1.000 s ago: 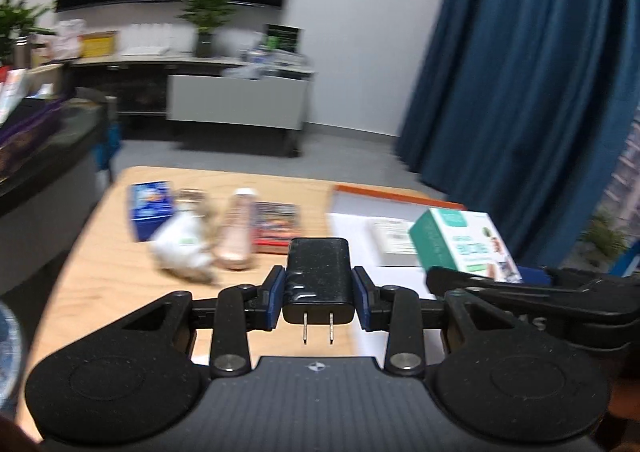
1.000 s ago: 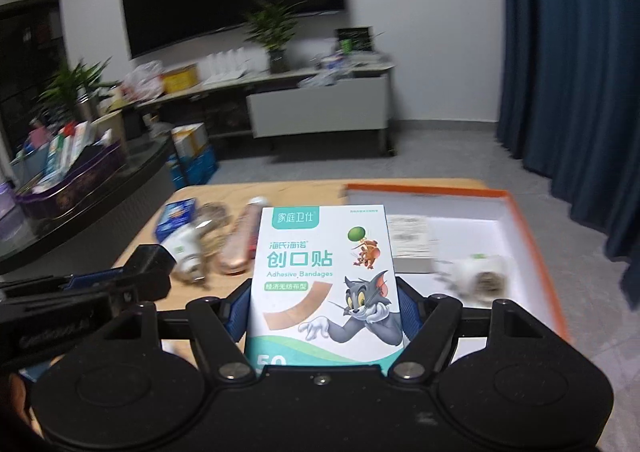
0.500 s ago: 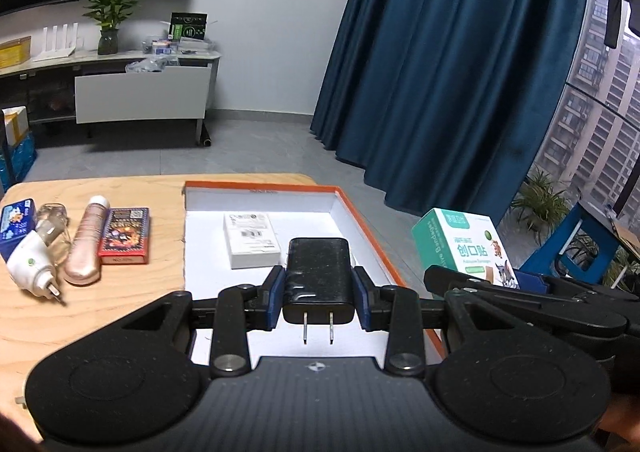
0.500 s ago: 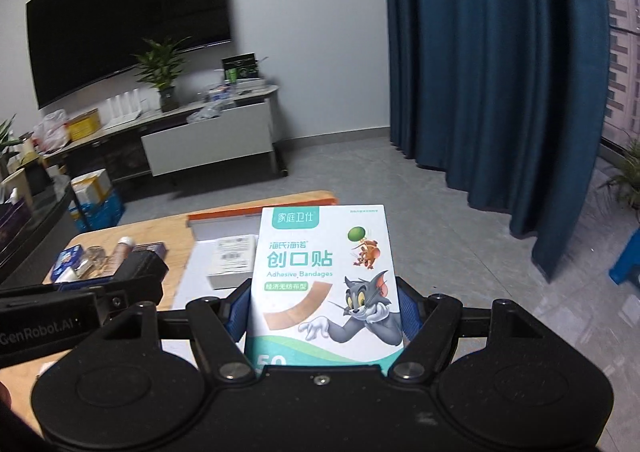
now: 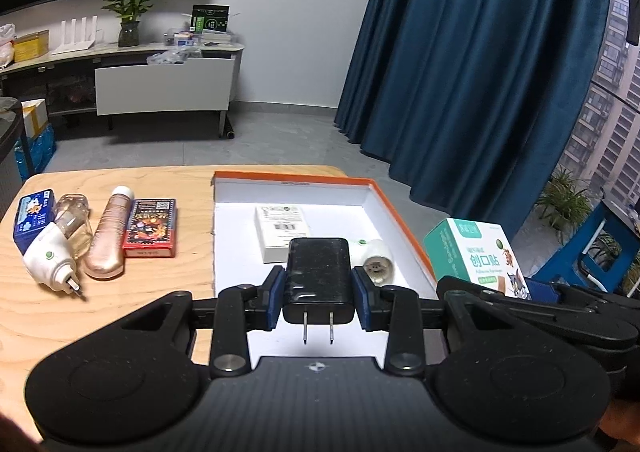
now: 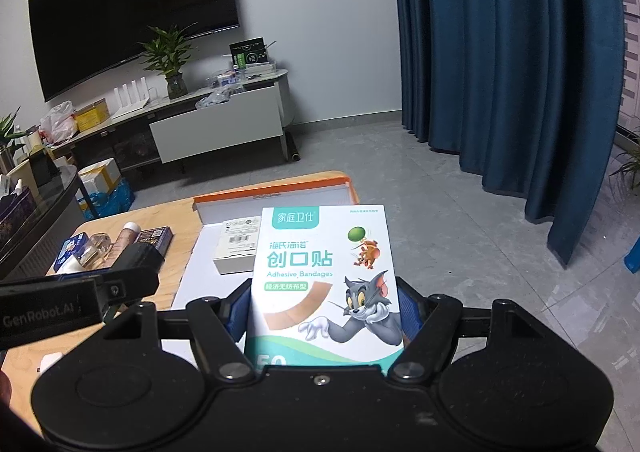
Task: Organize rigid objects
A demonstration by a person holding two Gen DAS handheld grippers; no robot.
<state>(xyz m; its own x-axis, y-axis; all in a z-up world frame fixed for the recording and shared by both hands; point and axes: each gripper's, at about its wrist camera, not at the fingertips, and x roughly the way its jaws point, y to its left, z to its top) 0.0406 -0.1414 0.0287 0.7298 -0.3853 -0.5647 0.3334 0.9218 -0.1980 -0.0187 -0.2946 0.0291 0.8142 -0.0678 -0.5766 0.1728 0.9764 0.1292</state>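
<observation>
My left gripper [image 5: 318,294] is shut on a black plug charger [image 5: 319,276], prongs toward the camera, held above the near part of an orange-rimmed white tray [image 5: 404,220]. The tray holds a white box [image 5: 282,228] and a small white plug device [image 5: 376,258]. My right gripper [image 6: 324,312] is shut on an adhesive bandage box [image 6: 324,276], upright, over the tray's right side; the box also shows in the left wrist view [image 5: 476,260]. The left gripper shows at the left of the right wrist view [image 6: 132,272].
On the wooden table [image 5: 40,312] left of the tray lie a blue pack [image 5: 34,218], a clear bottle [image 5: 74,222], a white plug-in device [image 5: 52,264], a rose-gold tube [image 5: 110,240] and a red card box [image 5: 152,228]. The table's edge and floor lie just beyond the tray's right rim.
Both grippers have swung right from over the loose items to over the tray, keeping hold of the charger and the bandage box. Over the last half second they moved only slightly.
</observation>
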